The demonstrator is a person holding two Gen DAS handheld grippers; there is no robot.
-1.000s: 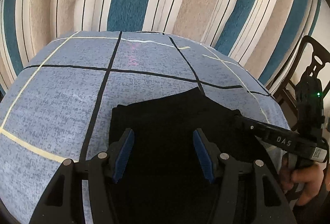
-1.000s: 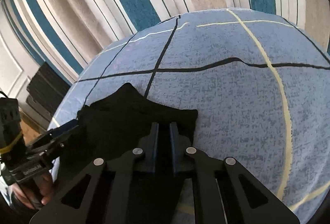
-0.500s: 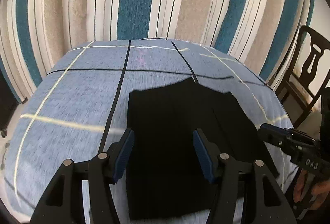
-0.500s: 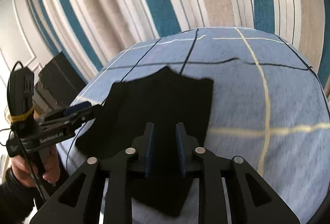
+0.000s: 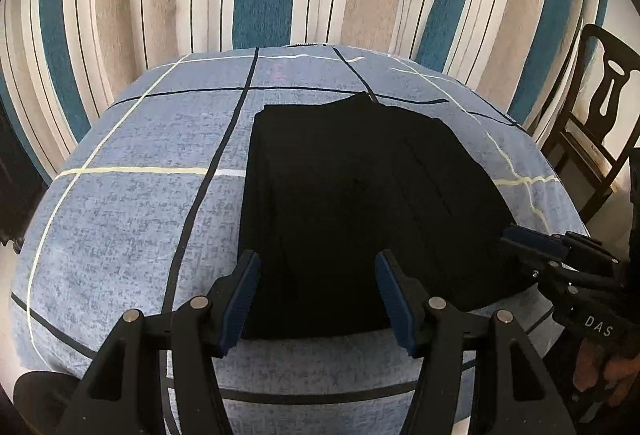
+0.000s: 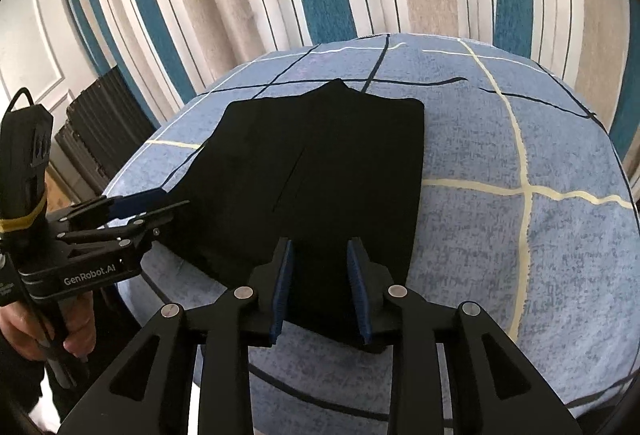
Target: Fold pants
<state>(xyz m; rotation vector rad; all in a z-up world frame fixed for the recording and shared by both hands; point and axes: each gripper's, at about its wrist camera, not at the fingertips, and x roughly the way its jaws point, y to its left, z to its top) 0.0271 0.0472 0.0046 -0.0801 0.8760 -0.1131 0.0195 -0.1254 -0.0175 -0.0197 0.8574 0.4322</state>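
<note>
With both the left gripper (image 5: 318, 295) and right gripper (image 6: 320, 287) spread and empty, the folded pants (image 5: 360, 203) lay flat just ahead, so smoothing edges seemed enough.

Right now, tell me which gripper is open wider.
The left gripper: its blue pads stand far apart over the near edge of the pants. The right gripper is open too, but its gap is clearly narrower.
</note>
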